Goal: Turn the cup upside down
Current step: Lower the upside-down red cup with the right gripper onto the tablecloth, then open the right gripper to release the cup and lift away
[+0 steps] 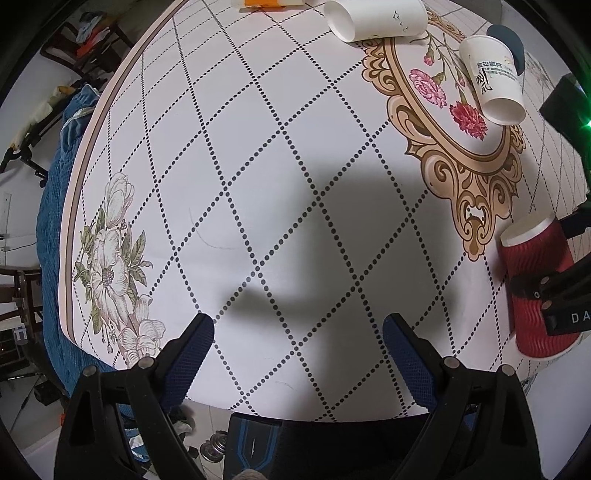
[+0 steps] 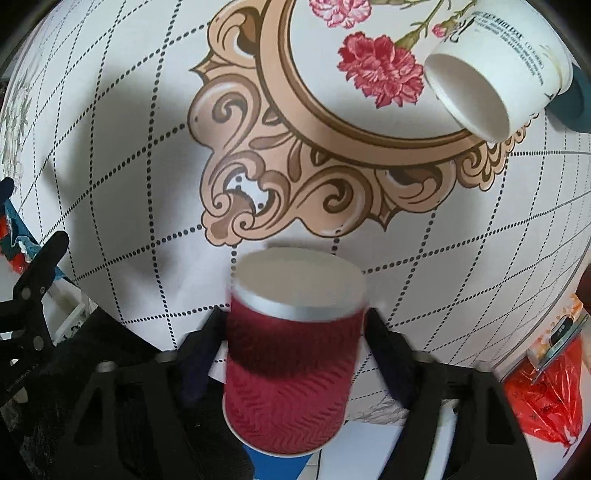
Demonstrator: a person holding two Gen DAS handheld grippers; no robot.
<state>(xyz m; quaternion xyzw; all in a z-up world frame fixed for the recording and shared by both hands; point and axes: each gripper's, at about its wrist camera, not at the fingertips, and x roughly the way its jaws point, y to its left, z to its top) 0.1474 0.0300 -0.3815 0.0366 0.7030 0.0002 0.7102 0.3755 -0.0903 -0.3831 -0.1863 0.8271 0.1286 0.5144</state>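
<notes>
A red ribbed paper cup [image 2: 291, 365] is held between the fingers of my right gripper [image 2: 295, 332], above the table, its white closed base turned away from the camera toward the table. It also shows in the left wrist view [image 1: 539, 291] at the right edge, tilted, with the right gripper's fingers [image 1: 554, 291] shut on it. My left gripper [image 1: 297, 332] is open and empty, low over the near part of the table.
The round table [image 1: 258, 155] has a white cloth with dotted diamonds and flower prints. Two white paper cups lie on their sides, one at the far edge [image 1: 373, 18] and one at the right [image 1: 493, 81] [image 2: 495, 74]. A red plastic bag [image 2: 543, 391] lies below the table's right edge.
</notes>
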